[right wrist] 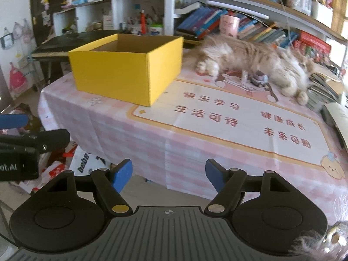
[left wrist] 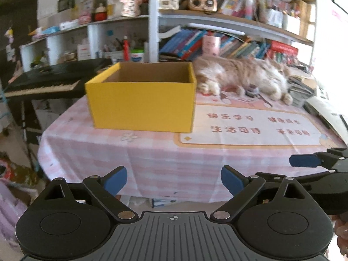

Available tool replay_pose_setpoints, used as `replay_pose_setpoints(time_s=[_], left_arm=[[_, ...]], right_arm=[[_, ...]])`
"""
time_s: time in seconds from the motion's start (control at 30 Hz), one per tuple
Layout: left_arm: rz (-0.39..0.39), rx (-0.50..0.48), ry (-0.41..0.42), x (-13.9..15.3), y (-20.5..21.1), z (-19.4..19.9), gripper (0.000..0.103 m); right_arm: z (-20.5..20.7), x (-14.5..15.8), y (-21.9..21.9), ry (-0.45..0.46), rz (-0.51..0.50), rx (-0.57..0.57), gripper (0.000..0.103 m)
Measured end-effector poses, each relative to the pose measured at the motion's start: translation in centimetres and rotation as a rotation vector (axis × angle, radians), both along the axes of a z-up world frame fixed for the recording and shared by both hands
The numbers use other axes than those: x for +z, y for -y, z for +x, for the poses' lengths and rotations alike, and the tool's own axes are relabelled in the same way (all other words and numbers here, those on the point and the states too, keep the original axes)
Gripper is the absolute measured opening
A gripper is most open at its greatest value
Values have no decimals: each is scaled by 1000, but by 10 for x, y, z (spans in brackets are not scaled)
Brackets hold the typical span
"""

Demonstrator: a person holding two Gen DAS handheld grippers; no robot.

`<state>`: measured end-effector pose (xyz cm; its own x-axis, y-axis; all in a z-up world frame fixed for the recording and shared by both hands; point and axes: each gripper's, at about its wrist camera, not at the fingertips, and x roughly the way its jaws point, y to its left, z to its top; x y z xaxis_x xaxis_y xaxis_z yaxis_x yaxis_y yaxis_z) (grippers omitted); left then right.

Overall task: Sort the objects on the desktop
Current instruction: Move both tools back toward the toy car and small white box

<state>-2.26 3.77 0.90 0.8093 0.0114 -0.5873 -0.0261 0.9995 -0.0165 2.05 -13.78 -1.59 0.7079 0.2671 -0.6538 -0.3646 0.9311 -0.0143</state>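
Evidently both my grippers hung short of the table's near edge, the left gripper [left wrist: 174, 179] gaping wide and empty, the right gripper [right wrist: 169, 175] parted less, also empty. The small clutter [right wrist: 253, 80] lay by the cat [right wrist: 256, 61]; the yellow box [left wrist: 141, 100] stood open at left. I judged a slow, low reach best, clear of paws.
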Motion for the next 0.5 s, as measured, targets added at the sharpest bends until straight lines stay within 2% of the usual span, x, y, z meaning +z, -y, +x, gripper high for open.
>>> replay_pose_setpoints(time_s=[0.5], left_arm=[[5, -153, 0, 0, 40, 34, 95]], right_arm=[[17, 3, 48, -8, 6, -167, 72]])
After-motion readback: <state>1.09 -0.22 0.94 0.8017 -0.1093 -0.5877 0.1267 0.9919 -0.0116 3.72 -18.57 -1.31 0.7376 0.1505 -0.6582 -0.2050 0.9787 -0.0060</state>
